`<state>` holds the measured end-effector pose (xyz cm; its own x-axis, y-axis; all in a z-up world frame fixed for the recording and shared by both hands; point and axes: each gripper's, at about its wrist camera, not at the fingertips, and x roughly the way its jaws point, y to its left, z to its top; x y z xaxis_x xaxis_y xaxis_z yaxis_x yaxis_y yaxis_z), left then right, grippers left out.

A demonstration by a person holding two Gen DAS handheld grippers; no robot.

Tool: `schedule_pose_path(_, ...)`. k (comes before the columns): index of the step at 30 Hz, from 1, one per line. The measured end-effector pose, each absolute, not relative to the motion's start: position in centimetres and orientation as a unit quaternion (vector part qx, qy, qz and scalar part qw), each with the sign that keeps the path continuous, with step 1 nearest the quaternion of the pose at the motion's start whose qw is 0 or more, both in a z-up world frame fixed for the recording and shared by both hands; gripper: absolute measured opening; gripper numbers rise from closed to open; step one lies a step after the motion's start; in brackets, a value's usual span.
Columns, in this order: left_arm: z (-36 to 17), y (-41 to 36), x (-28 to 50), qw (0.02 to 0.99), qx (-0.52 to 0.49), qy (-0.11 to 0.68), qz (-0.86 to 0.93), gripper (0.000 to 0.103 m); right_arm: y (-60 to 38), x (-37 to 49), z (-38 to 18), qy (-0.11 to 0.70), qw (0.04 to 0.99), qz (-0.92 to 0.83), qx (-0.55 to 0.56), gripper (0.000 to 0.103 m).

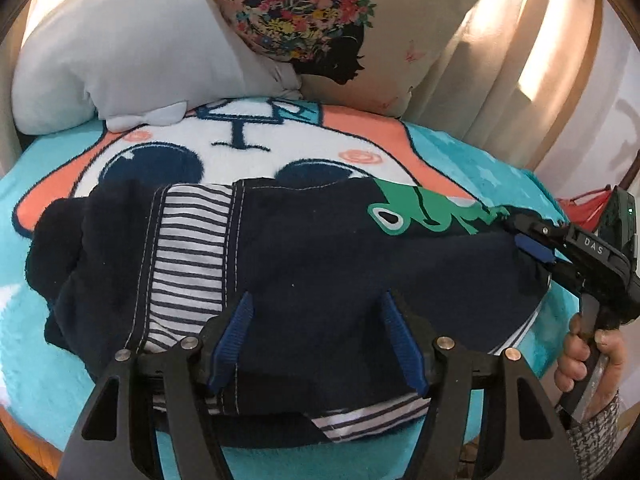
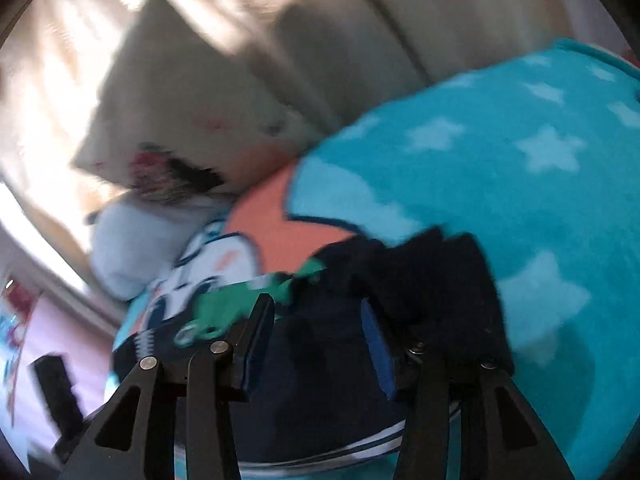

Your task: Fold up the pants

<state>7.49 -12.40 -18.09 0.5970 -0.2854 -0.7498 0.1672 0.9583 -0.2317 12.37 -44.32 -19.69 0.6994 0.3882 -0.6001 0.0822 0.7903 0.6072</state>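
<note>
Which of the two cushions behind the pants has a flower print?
The beige cushion, leaning upright at the back, right of the other. It shows a dark head crowned with flowers. The grey cushion beside it is plain.

A: Where do the pants [image 1: 320, 264] lie?

B: On the blanket [image 1: 80, 380], bunched at its middle. The left gripper [image 1: 316, 336] sits over their near edge, the right gripper [image 1: 532, 240] at their right end.

A: And behind them?

B: 2 things, at the blanket's far edge: a plush toy [image 1: 120, 60] at left, a cushion [image 1: 400, 40] to its right, leaning against a curtain [image 1: 540, 60].
</note>
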Motion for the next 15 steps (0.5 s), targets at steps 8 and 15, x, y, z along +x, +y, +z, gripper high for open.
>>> schedule_pose_path(8, -16.7, -10.3, 5.9, 0.907, -0.104, 0.395, -0.104, 0.066, -41.2, 10.5, -17.4, 0.350, 0.895, 0.068, 0.269, 0.053)
schedule_pose_path(15, -16.8, -8.6, 5.2, 0.907, -0.117, 0.396, -0.085, 0.066, -36.5, 10.6, -18.6, 0.380, 0.904, 0.066, 0.184, 0.053)
